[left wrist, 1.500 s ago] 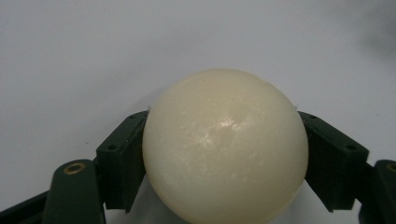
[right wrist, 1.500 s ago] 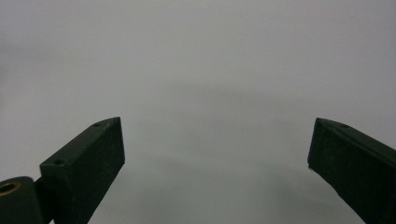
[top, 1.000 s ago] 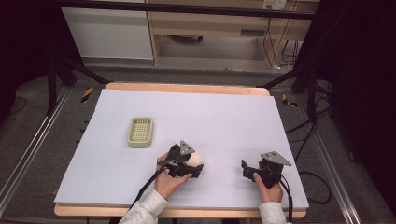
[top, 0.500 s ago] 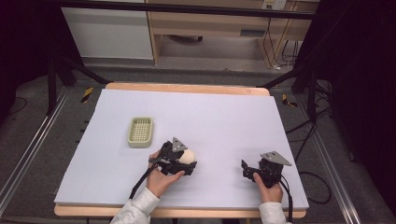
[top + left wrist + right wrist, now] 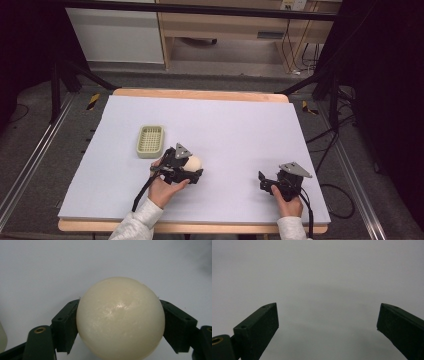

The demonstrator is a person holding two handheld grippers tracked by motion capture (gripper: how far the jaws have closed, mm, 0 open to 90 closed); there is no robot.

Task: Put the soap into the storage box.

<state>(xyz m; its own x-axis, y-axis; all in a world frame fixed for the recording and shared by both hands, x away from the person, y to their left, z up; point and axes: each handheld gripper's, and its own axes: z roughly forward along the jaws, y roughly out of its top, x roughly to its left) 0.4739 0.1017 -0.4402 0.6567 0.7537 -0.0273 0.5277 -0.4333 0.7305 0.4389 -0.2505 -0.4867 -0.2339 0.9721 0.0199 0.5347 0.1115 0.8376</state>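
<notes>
Green basket (image 5: 150,140) sits at left on the desk (image 5: 240,125). Next, left gripper (image 5: 192,167) w/ fingers (image 5: 65,325) clenched on the cream ball (image 5: 120,317), just right of basket. It's round & smooth, so it may slip & roll away. Right gripper (image 5: 264,181): fingers (image 5: 259,327) wide apart, nothing in them.

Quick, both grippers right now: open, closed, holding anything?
Left gripper: shut on the cream ball.
Right gripper: open, holding nothing.
</notes>
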